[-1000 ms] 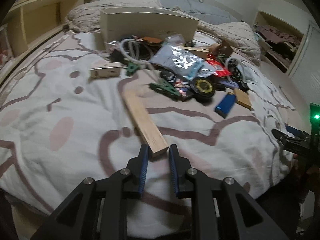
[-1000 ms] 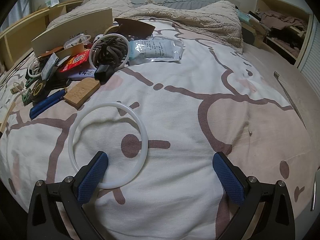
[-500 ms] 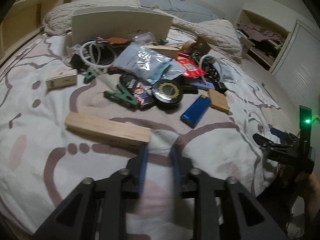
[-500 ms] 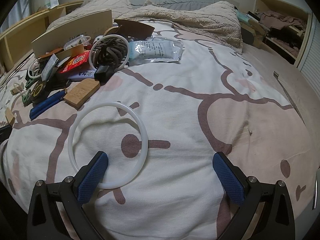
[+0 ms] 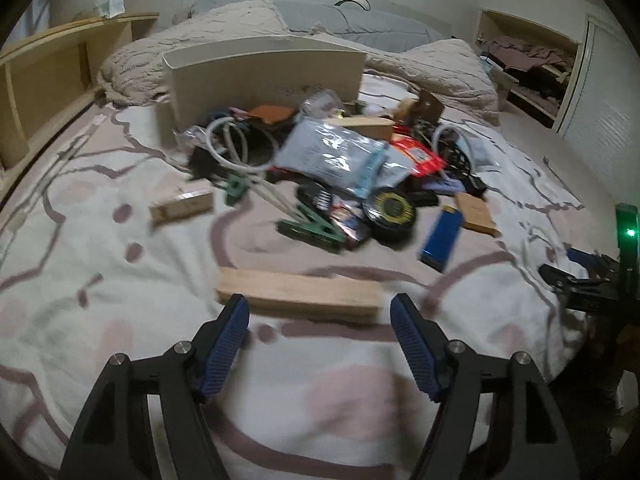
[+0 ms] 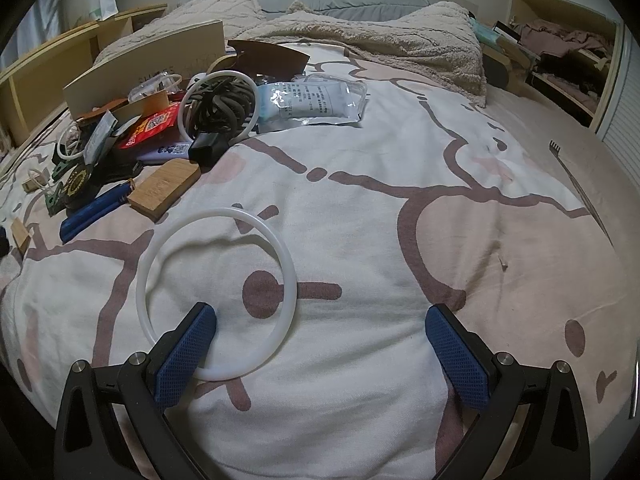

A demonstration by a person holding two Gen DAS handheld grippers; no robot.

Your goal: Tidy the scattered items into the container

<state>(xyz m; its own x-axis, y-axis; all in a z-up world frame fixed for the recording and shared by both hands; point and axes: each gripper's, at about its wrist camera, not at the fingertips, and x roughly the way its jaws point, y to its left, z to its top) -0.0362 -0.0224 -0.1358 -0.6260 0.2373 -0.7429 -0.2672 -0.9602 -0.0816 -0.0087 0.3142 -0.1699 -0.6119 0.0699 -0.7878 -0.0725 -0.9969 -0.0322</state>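
Clutter (image 5: pixel 352 184) lies heaped on the bed (image 5: pixel 100 280) at 12 o'clock from the left gripper (image 5: pixel 320 316), just in front of the cream container (image 5: pixel 264 72). Left jaws are opening, nothing pressed between them; a wood block (image 5: pixel 298 294) lies flat on the bed just beyond the tips. Right gripper (image 6: pixel 320 320) has its jaws spread wide, gripping nothing. A white ring (image 6: pixel 216 292) lies flat by its left finger, at 10 o'clock; contact cannot be told.
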